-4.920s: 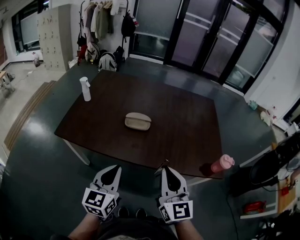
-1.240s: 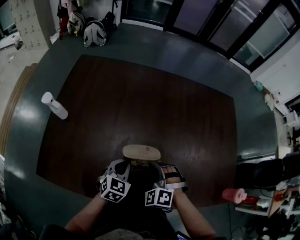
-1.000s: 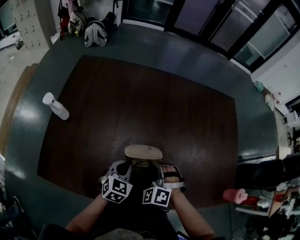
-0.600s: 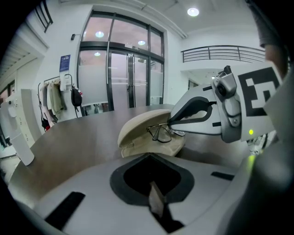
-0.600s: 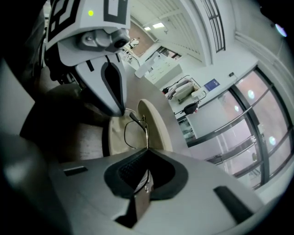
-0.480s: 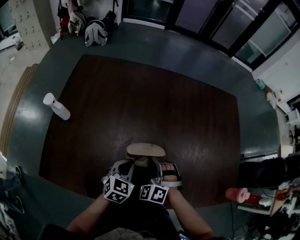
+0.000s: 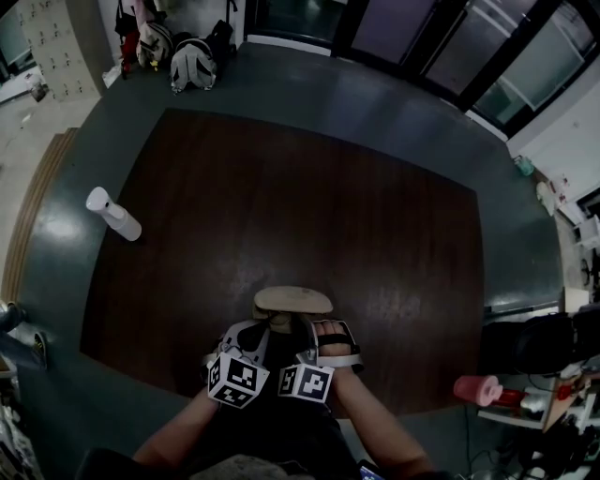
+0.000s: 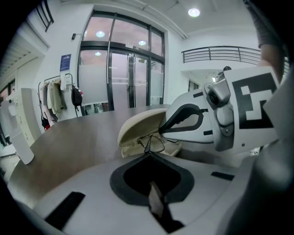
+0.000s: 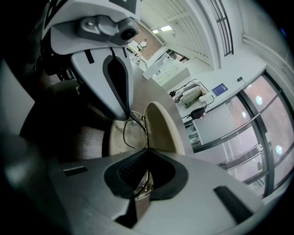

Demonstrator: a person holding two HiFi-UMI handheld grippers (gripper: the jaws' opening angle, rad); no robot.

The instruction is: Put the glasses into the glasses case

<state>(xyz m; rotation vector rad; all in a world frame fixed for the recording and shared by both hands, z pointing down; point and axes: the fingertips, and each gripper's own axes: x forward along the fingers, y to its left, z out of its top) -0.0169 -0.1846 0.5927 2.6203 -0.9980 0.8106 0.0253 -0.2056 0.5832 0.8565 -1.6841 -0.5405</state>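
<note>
Two tips are meeting just before the case [image 7: 292, 300]: the right gripper [image 7: 305, 326] is pinching the glasses [image 8: 154, 143] by a temple, and the left gripper [image 7: 265, 326] is pressing its jaws together against the frame. The glasses are hanging over the open case. Well left of the case, a bottle [image 7: 112, 213] is standing on the table [image 7: 309, 187].

**Head view.** The scene is dimly lit from above. A faint sheen is seen on the dark brown wooden tabletop [image 7: 309, 206] and brighter glare on the grey floor [image 7: 56, 230]. The edges are bent by barrel distortion.

**Left gripper view.** Bright light is given by round ceiling lamps [image 8: 193, 12] and tall glazed doors [image 8: 124, 73]. The corners are vignetted black.

**Right gripper view.** The left side is lost in deep shadow. The thin wire-framed glasses [image 9: 135, 133] are rendered sharp, and the glazed wall [image 9: 257, 119] is washed out.
</note>
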